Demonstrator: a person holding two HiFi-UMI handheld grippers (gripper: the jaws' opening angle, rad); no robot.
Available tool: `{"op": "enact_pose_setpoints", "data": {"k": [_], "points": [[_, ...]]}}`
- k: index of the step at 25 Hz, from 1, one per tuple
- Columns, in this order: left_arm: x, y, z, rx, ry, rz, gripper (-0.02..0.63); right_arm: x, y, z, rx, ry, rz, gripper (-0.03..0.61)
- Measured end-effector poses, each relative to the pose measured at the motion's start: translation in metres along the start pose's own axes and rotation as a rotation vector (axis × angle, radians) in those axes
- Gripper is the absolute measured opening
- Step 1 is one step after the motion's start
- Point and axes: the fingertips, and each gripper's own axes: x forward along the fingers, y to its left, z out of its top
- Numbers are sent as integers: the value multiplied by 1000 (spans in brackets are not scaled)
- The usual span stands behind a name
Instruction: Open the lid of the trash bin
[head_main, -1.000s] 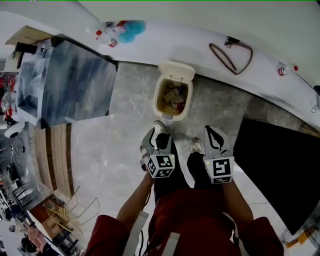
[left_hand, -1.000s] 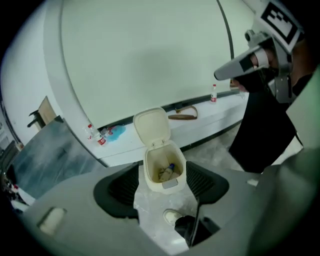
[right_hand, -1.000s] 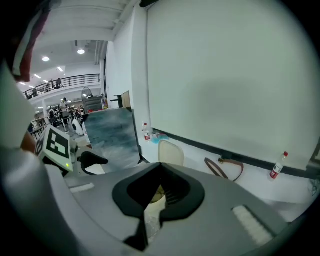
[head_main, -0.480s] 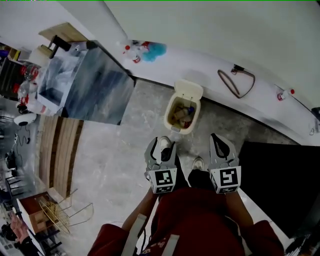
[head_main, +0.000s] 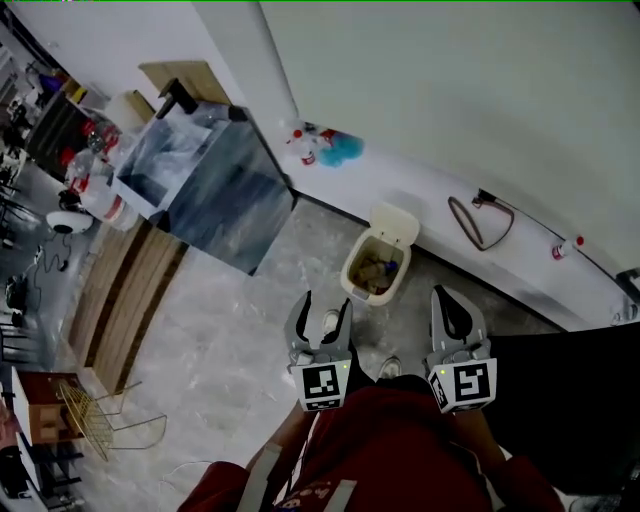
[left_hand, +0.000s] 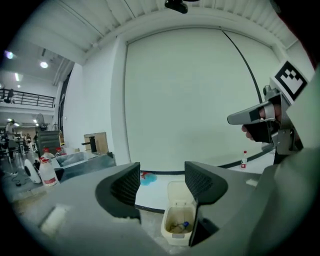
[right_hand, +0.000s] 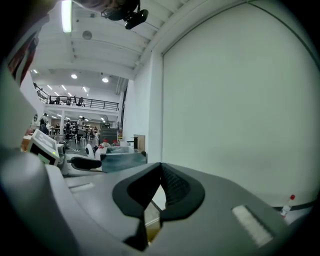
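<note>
The cream trash bin (head_main: 376, 270) stands on the floor against a white ledge, its lid (head_main: 396, 224) tipped up and back, rubbish showing inside. In the left gripper view the bin (left_hand: 178, 224) appears low between the jaws, far off. My left gripper (head_main: 322, 303) hangs above and in front of it, open; its jaws (left_hand: 162, 176) have just been closing slightly, with nothing between them. My right gripper (head_main: 447, 296) is beside it to the right, shut and empty, its pads meeting (right_hand: 161, 172).
A glass-sided tank (head_main: 205, 185) stands to the left by a wooden strip of floor. On the white ledge lie a looped cable (head_main: 480, 222), bottles (head_main: 300, 140) and a blue item (head_main: 342, 150). A black mat (head_main: 570, 400) lies right, a wire rack (head_main: 100, 425) lower left.
Both grippers have risen, and the bin now looks smaller and farther below them. The lid has stayed up. The view has swung to show more wall.
</note>
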Motion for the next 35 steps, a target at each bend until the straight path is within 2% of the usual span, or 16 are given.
{"op": "enact_pose_setpoints", "data": {"k": [7, 9, 13, 15, 18, 21, 25, 35], "points": [[-22, 11, 68, -40, -155, 55, 287, -14, -7, 51, -11, -101, 4, 0], [-27, 13, 83, -28, -189, 71, 259, -17, -9, 58, -16, -119, 0, 0], [-34, 11, 101, 7, -245, 91, 255, -22, -13, 65, -18, -140, -6, 0], [-38, 9, 106, 6, -257, 101, 233, -23, -12, 66, -17, -144, 1, 0], [-44, 7, 110, 11, -271, 123, 135, -25, -9, 66, -17, -148, 16, 0], [-45, 6, 111, 8, -277, 127, 119, -25, -7, 65, -17, -153, 22, 0], [-46, 8, 115, 14, -284, 138, 9, -24, -7, 66, -14, -152, 24, 0], [-43, 7, 109, 9, -246, 132, 5, -27, -7, 64, -39, -154, 19, 0]]}}
